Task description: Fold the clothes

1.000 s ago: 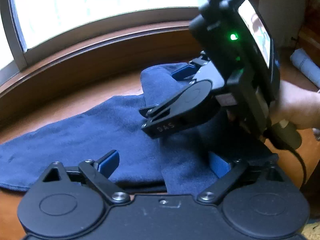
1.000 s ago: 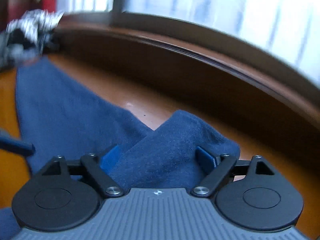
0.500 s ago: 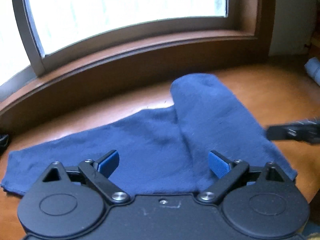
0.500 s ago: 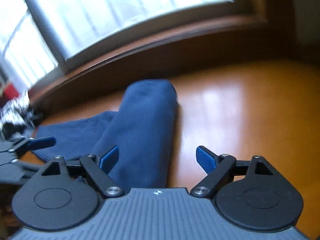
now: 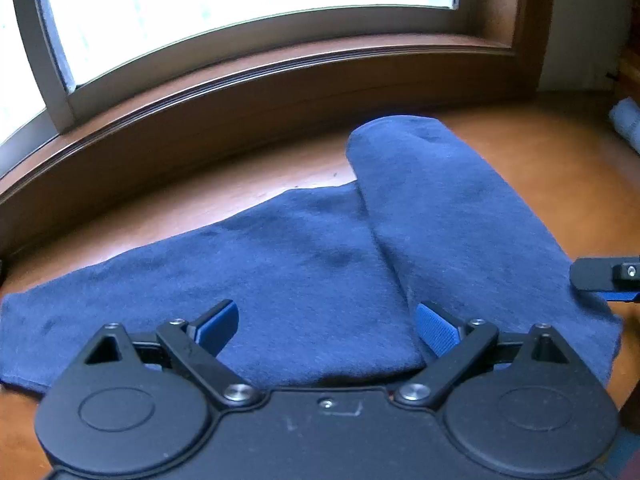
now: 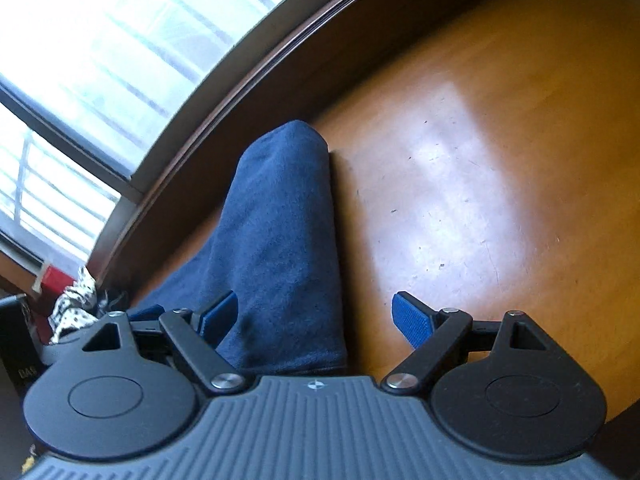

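The dark blue fleece garment is lying flat on the glossy orange-brown wooden bench, its right end folded over. The left tool is hovering just above it, pads spread, gripping nothing. The right tool is standing spread over the fold's right edge, empty.

The only readable mark is faint embossed lettering, seemingly "DAS", on a black plastic device body at the right-wrist view's left edge.
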A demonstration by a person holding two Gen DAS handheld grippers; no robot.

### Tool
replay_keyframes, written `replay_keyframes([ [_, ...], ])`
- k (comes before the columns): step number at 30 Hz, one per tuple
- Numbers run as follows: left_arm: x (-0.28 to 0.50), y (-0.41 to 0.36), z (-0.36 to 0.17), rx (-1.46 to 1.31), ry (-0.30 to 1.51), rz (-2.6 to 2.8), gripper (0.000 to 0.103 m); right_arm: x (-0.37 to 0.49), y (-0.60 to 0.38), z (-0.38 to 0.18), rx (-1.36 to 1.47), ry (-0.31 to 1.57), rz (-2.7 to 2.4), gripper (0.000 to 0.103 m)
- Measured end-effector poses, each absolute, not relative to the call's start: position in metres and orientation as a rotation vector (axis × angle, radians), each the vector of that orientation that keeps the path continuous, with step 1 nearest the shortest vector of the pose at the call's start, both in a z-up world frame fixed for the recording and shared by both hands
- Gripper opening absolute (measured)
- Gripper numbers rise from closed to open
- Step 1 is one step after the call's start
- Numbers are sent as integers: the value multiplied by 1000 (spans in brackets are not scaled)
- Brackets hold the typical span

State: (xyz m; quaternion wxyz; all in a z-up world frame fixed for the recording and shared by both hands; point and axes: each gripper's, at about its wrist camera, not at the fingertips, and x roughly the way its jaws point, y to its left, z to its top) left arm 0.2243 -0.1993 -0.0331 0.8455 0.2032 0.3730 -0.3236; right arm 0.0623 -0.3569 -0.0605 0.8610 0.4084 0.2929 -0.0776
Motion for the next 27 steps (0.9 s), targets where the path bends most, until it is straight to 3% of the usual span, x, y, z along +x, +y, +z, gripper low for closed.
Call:
replay_keyframes([
  [22,228,-212,-2,438,782,-614,95,125,-372,-90,937,619,76,92],
  [27,247,-238,12,504,720,-624,95,126,-354,-81,778,623,50,91],
])
